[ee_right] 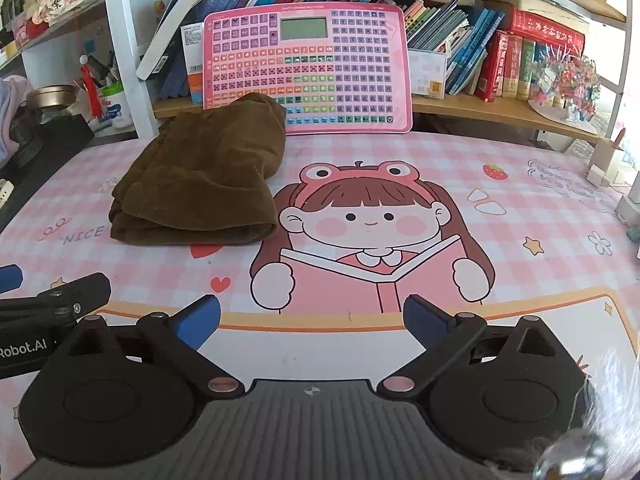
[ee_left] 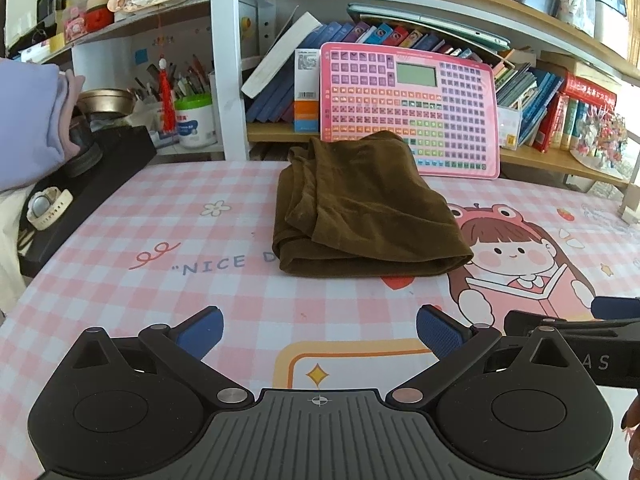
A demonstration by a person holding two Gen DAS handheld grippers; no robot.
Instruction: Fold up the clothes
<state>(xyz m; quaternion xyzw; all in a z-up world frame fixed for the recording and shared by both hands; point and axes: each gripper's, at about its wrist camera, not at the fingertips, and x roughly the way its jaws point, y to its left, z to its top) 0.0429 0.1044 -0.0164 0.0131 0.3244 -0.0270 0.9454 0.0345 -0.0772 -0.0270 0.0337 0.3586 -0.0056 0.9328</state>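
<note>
Two views, left wrist first.
Left tool (ee_left: pixel 319 330): fingers spread wide, nothing between them, hovering over the counter's near edge.
Garment: brown folded garment (ee_left: pixel 360 210) lies flat mid-counter, ahead of the tool, well apart from it.
Surface: counter (ee_left: pixel 160 216) covered by a pink-check mat with a cartoon girl print and "NICE" lettering.
Room: pink keyboard board (ee_left: pixel 412 110) leans on the bookshelf (ee_left: pixel 520 152) just behind the garment; black tray (ee_left: pixel 100 176) with a watch at left.
Right edge: part of the other tool shows.

Right wrist view.
Right tool (ee_right: pixel 312 318): fingers spread, empty, low over the mat.
Garment (ee_right: pixel 204 184): ahead and to the left, far edge touching or just short of the board (ee_right: pixel 308 68); can't tell which.
Surface: cartoon girl with book print sits directly ahead on the counter (ee_right: pixel 520 184).
Room: books on the bookshelf (ee_right: pixel 500 108) behind, flower ornament at right.
</note>
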